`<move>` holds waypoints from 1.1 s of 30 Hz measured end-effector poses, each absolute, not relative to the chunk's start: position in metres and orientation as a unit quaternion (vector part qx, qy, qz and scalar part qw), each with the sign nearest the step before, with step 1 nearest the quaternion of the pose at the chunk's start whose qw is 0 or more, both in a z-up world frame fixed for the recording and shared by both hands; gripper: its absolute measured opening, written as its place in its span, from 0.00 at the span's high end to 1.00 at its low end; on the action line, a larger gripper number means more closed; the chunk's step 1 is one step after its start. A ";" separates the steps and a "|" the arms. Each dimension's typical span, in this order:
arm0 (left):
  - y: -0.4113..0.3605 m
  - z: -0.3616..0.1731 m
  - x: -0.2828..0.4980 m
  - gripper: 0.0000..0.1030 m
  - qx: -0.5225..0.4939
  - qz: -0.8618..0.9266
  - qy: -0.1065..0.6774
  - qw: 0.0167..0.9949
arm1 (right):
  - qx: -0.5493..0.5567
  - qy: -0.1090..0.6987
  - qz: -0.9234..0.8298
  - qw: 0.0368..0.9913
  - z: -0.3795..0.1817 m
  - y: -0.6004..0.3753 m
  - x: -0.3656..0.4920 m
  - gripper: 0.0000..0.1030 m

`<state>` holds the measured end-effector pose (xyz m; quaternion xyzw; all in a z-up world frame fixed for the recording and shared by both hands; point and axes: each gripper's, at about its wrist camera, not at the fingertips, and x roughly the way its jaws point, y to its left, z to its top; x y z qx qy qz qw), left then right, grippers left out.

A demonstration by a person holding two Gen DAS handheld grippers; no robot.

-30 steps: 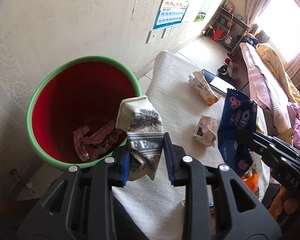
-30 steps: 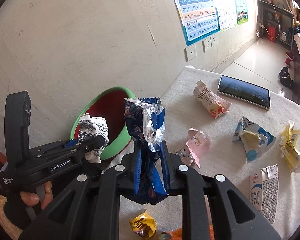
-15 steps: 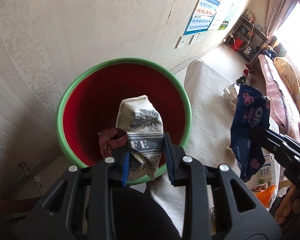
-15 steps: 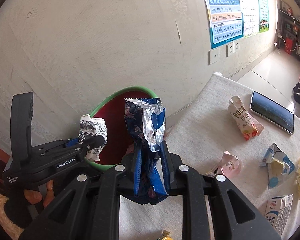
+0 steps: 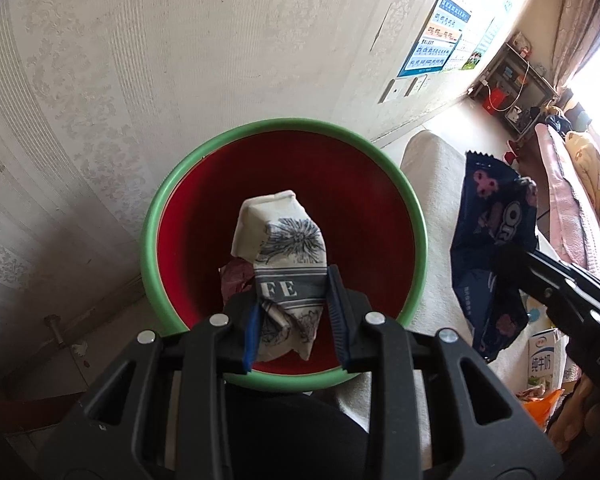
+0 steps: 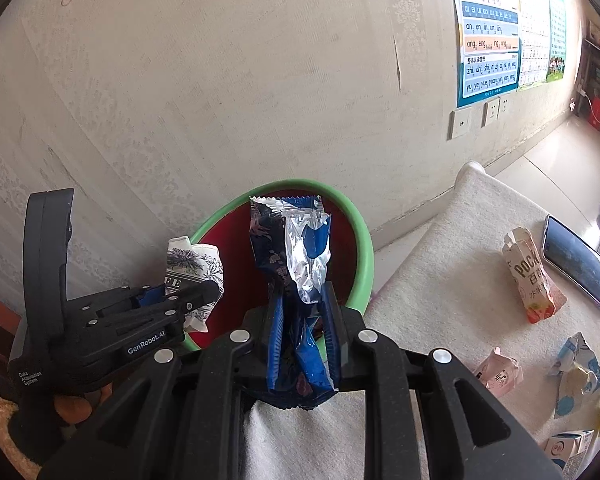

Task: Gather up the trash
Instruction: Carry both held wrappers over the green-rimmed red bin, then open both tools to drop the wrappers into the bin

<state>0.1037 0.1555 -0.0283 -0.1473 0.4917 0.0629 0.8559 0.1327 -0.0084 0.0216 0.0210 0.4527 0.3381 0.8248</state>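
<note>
Left wrist view: left gripper (image 5: 294, 320) jaws clamped a crumpled carton (image 5: 284, 252) over the bin (image 5: 414, 216) (release squarely above its middle); right gripper (image 6: 302, 326) jaws pinched a blue wrapper (image 6: 292, 248).

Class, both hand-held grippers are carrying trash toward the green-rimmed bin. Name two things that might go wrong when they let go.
1. The blue wrapper in the right hand-held gripper looks near the bin rim, beside the table; released now, it may land outside.
2. The two grippers are close together; the left hand-held gripper, holding the crumpled carton over the bin, might bump the right one.
</note>
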 end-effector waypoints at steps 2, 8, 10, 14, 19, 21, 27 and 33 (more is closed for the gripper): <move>0.158 -0.029 0.103 0.73 -0.148 0.065 0.493 0.855 | 0.020 0.455 0.339 0.823 0.018 -0.008 0.134 0.82; 0.162 -0.031 0.104 0.73 -0.152 0.070 0.494 0.853 | 0.022 0.459 0.340 0.821 0.015 -0.008 0.137 0.82; 0.162 -0.031 0.104 0.73 -0.152 0.070 0.494 0.853 | 0.022 0.460 0.339 0.820 0.015 -0.008 0.137 0.82; 0.162 -0.031 0.104 0.73 -0.152 0.070 0.494 0.853 | 0.022 0.461 0.337 0.821 0.014 -0.007 0.138 0.82; 0.163 -0.032 0.106 0.73 -0.150 0.072 0.496 0.852 | 0.024 0.462 0.336 0.821 0.014 -0.008 0.138 0.82; 0.163 -0.033 0.106 0.73 -0.150 0.073 0.497 0.852 | 0.025 0.462 0.335 0.821 0.013 -0.008 0.138 0.82; 0.165 -0.035 0.110 0.73 -0.153 0.078 0.498 0.850 | 0.019 0.458 0.335 0.823 0.016 -0.003 0.140 0.82; 0.169 -0.037 0.114 0.73 -0.156 0.087 0.501 0.847 | 0.016 0.449 0.338 0.827 0.023 0.004 0.146 0.80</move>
